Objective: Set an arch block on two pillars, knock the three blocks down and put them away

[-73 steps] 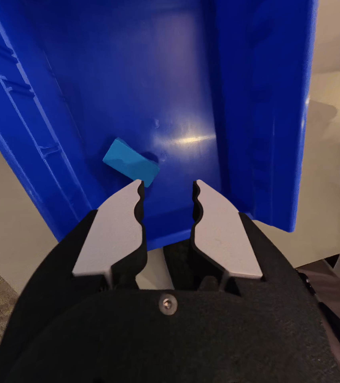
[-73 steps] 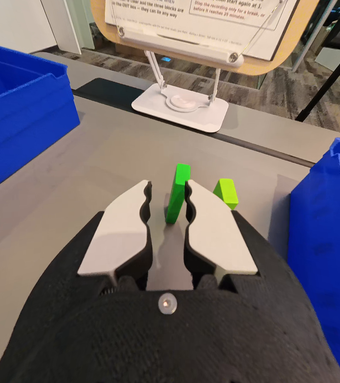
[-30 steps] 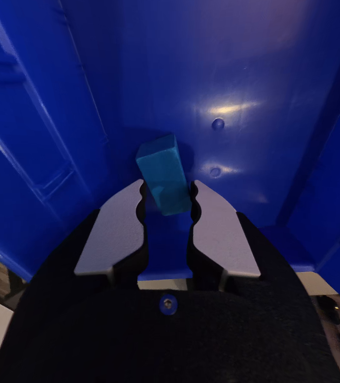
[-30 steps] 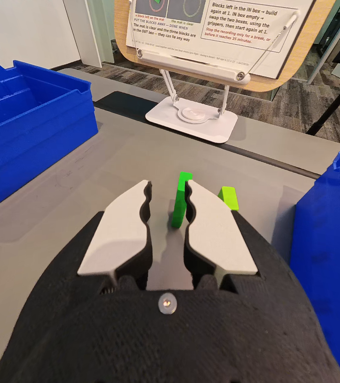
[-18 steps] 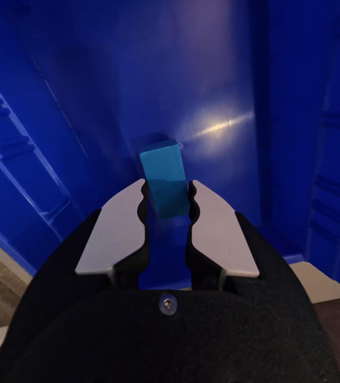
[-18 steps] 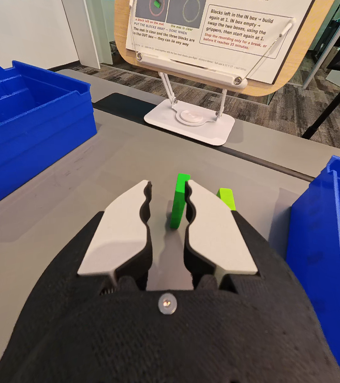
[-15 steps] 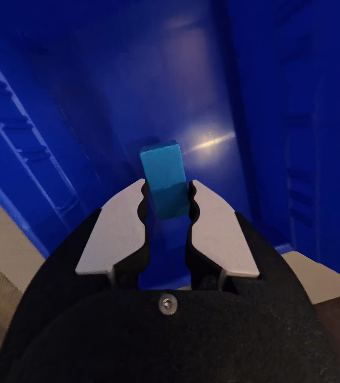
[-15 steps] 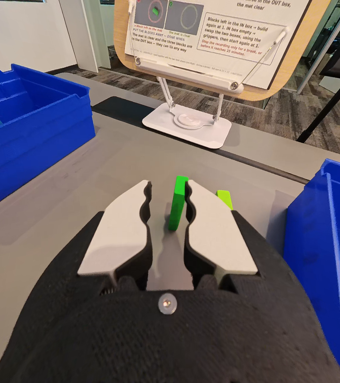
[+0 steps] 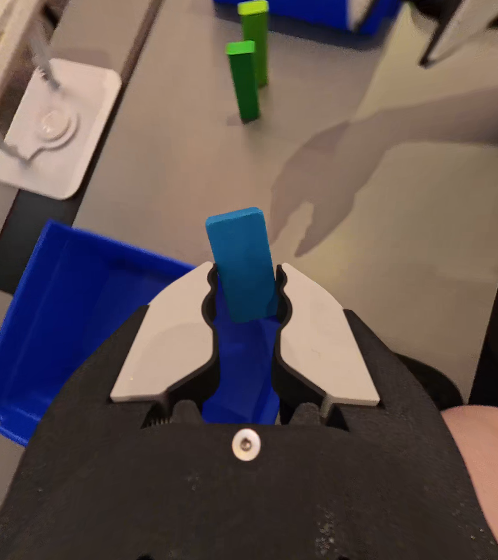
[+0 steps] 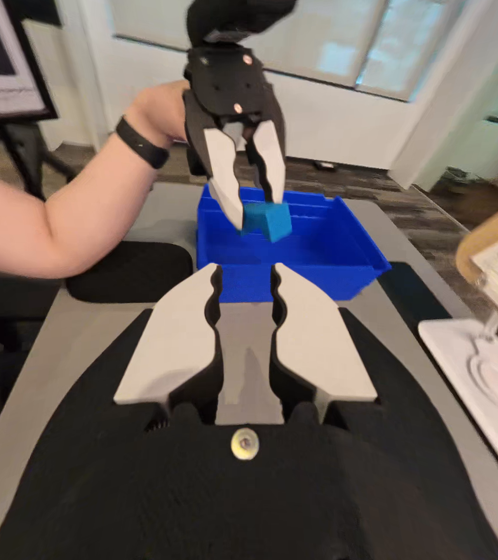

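Lifted clear of the deep blue plastic bin (image 9: 69,306) since a moment ago: the teal arch-shaped block (image 9: 240,266), pinched between the pale fingers of the left tool (image 9: 244,291) and carried high above the grey desk (image 9: 181,157). Seen from the right wrist view hanging over the bin's rim, notch facing down. Right tool (image 10: 244,291) parted a little, gripping nothing, swung round to face the left one. Two upright green pillar blocks (image 9: 247,63) standing close together farther along the desk, tops bare. Pick-up likely finished; next, probably carrying the arch across and settling it level on both pillar tops without nudging either.
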Demonstrator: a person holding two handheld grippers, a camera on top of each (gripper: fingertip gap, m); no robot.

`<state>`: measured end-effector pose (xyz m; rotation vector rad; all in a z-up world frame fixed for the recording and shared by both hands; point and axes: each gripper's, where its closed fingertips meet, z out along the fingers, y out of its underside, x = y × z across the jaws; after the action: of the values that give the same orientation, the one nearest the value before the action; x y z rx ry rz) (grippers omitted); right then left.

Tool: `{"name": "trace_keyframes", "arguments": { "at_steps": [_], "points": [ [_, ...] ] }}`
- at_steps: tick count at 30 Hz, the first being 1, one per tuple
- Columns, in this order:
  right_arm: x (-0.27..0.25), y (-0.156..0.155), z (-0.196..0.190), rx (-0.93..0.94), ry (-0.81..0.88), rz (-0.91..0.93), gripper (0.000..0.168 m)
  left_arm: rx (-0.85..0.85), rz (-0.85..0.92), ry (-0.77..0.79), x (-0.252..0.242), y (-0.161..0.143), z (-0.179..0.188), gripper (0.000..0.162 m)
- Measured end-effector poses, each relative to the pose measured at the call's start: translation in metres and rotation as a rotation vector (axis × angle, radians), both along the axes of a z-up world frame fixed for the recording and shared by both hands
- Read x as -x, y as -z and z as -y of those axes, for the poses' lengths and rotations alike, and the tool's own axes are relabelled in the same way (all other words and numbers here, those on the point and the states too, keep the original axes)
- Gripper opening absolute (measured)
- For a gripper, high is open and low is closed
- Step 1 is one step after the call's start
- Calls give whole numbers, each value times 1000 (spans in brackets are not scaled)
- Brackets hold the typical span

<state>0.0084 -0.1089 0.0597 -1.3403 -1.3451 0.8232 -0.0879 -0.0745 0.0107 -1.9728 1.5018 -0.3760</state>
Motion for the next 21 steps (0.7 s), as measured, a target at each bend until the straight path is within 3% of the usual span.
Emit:
{"name": "trace_keyframes", "arguments": {
  "at_steps": [5, 13, 19, 21],
  "points": [
    [21, -2, -1, 47, -156, 136, 38, 12, -108, 126, -34, 14, 18, 37],
    [28, 51, -14, -8, -158, 390, 43, 46, -189, 192, -52, 32, 26, 37],
    [33, 68, -8, 29, -218, 413, 43, 58, -215, 223, -58, 36, 32, 37],
    [33, 71, -7, 28, -229, 420, 35, 71, -220, 232, -59, 38, 34, 37]
  ]
}}
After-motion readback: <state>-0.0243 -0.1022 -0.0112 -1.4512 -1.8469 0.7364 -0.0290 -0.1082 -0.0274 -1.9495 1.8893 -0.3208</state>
